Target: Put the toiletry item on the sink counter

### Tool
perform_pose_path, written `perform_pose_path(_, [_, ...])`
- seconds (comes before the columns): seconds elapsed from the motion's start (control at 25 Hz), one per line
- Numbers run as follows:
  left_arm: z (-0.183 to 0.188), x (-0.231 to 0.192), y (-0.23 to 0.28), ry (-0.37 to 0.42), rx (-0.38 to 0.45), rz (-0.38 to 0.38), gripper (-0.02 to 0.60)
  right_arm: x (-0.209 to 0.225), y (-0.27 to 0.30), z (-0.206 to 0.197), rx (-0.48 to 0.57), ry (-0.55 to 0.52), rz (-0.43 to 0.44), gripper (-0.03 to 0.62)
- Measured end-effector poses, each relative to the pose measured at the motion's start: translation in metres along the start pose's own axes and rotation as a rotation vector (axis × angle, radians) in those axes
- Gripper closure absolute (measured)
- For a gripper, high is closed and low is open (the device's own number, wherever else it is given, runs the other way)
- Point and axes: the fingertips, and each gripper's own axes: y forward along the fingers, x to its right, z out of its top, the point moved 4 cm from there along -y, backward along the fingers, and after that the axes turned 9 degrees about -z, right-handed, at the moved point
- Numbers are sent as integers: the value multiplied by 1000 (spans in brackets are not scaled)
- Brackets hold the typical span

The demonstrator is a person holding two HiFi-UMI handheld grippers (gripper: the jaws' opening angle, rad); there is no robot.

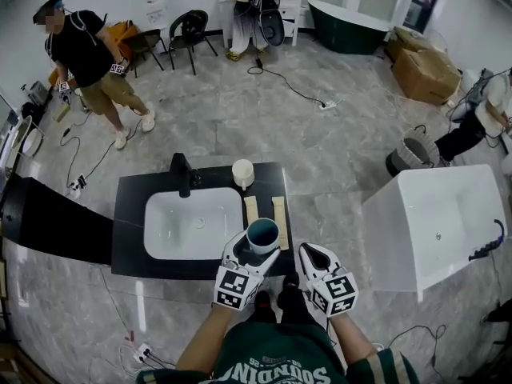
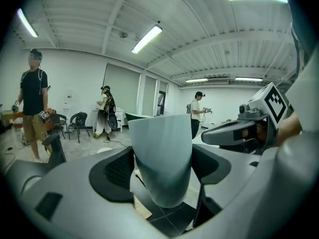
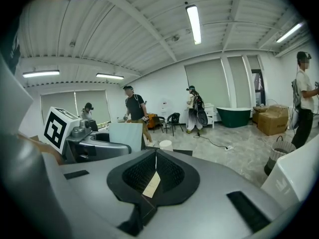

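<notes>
A pale grey-blue cup [image 1: 262, 234] with a dark inside is upright in my left gripper [image 1: 258, 245], which is shut on its sides over the front right corner of the black sink counter [image 1: 132, 214]. In the left gripper view the cup [image 2: 162, 158] fills the gap between the two dark pads [image 2: 117, 171]. My right gripper [image 1: 311, 254] hangs just right of the counter's edge, jaws shut with nothing in them; in its own view the right gripper [image 3: 155, 171] shows closed pads, and the cup [image 3: 126, 133] stands to its left.
The counter holds a white basin [image 1: 192, 222], a black faucet [image 1: 182, 173], a white jar [image 1: 243, 173] at the back and two wooden strips [image 1: 251, 210]. A white bathtub [image 1: 432, 214] stands to the right. A person [image 1: 92, 62] walks at the far left.
</notes>
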Motion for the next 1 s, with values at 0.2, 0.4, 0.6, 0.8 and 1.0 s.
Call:
perform_pose_path(0.2, [14,-18,33,10,3,30,219,29,31,13,8,4,32,553])
perform_pose_path(0.4, [27,-44,67,4,1,95,219,57,73,33,10,-9,105,553])
perform_pose_path(0.6, [35,-60,98,2,-9,161,219,87,101,44,3,-19,172,553])
perform_pose_path(0.8, [47,-79,122,3,-19,213,219,107,128,46,-28,-19,221,553])
perform_pose_path(1.0, [40,-93,139,-4,-49,192,219,115,143,43,-57,-7,234,553])
